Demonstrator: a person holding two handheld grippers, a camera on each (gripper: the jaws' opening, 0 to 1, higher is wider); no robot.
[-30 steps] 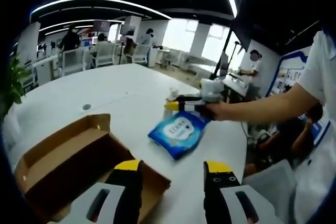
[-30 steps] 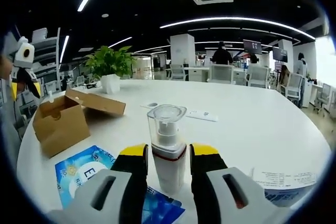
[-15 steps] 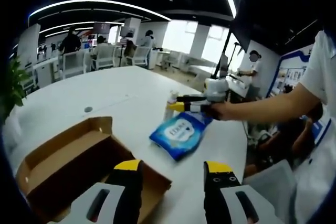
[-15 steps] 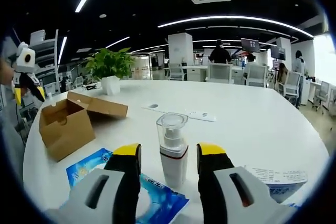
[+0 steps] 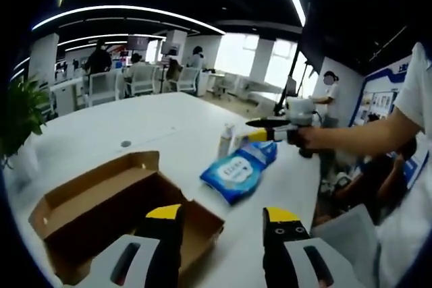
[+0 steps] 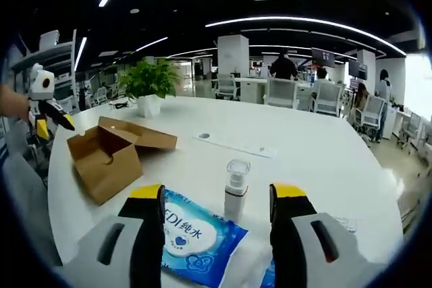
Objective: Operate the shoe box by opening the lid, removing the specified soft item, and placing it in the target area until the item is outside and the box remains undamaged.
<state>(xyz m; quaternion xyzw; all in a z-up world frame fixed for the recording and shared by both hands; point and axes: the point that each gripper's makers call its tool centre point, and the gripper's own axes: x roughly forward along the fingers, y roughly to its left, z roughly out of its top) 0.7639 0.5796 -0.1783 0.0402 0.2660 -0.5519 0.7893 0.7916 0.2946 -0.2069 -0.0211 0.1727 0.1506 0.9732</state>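
The open cardboard shoe box (image 5: 101, 210) lies just ahead of my left gripper (image 5: 223, 215), whose jaws stand open and empty over its near corner. Beyond the box a blue pack of wipes (image 5: 237, 170) lies flat on the white table (image 5: 155, 123), with a small pump bottle (image 5: 226, 141) upright behind it. My right gripper (image 6: 217, 192) is open, drawn back from the pump bottle (image 6: 235, 192), with the wipes pack (image 6: 196, 237) under its left jaw. The box (image 6: 111, 156) sits to the left with its lid (image 6: 138, 135) folded back. The right gripper (image 5: 251, 131) hovers past the wipes pack.
A potted plant (image 6: 150, 85) stands at the table's far left side. A white strip (image 6: 236, 146) lies mid-table and papers (image 6: 344, 224) lie at the right. The left gripper (image 6: 54, 126) shows at the far left. Chairs and people fill the office behind.
The right gripper's jaws have spread wider and pulled back from the pump bottle, which stays upright on the table. The left gripper's view has shifted only slightly.
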